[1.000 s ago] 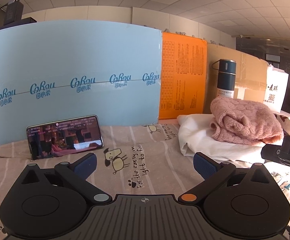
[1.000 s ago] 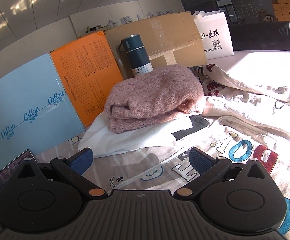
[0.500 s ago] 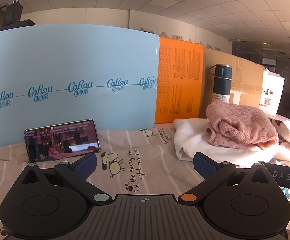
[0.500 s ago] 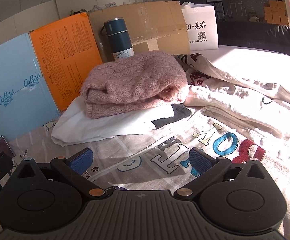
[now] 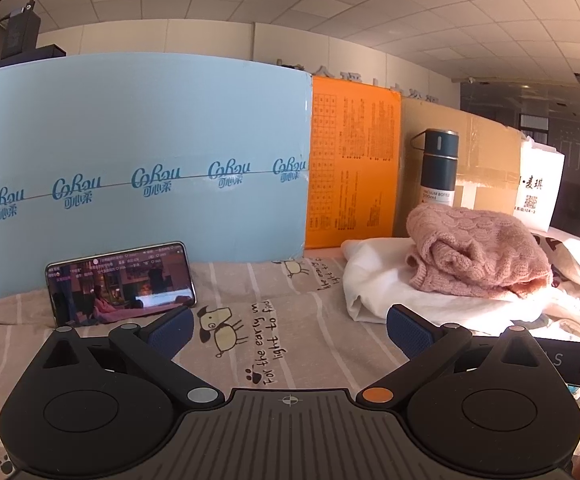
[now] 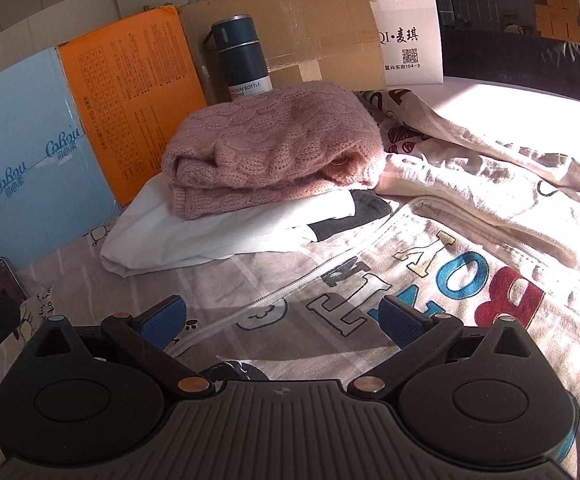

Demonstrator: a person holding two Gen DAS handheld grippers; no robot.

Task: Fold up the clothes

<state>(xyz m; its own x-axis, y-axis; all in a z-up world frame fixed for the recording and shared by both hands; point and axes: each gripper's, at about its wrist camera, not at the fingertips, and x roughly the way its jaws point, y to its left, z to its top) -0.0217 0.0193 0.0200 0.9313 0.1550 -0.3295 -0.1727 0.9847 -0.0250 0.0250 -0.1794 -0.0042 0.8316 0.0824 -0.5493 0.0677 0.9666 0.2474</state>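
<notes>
A folded pink knit sweater (image 6: 274, 148) lies on a folded white garment (image 6: 218, 232); both also show in the left wrist view, sweater (image 5: 478, 252) on white garment (image 5: 390, 276). A beige zip-up jacket (image 6: 430, 272) with coloured letters lies spread out under and ahead of my right gripper (image 6: 284, 318), which is open and empty just above its zipper. My left gripper (image 5: 290, 324) is open and empty above the printed bedsheet (image 5: 274, 320), left of the pile.
A phone (image 5: 120, 282) leans against a blue foam board (image 5: 130, 176). An orange box (image 5: 350, 164), a cardboard box (image 6: 290, 28), a dark vacuum bottle (image 6: 242, 62) and a white paper bag (image 6: 408, 50) stand behind the clothes.
My right gripper has moved right and forward over the beige jacket. My left gripper has shifted slightly left and lower. Both stay open.
</notes>
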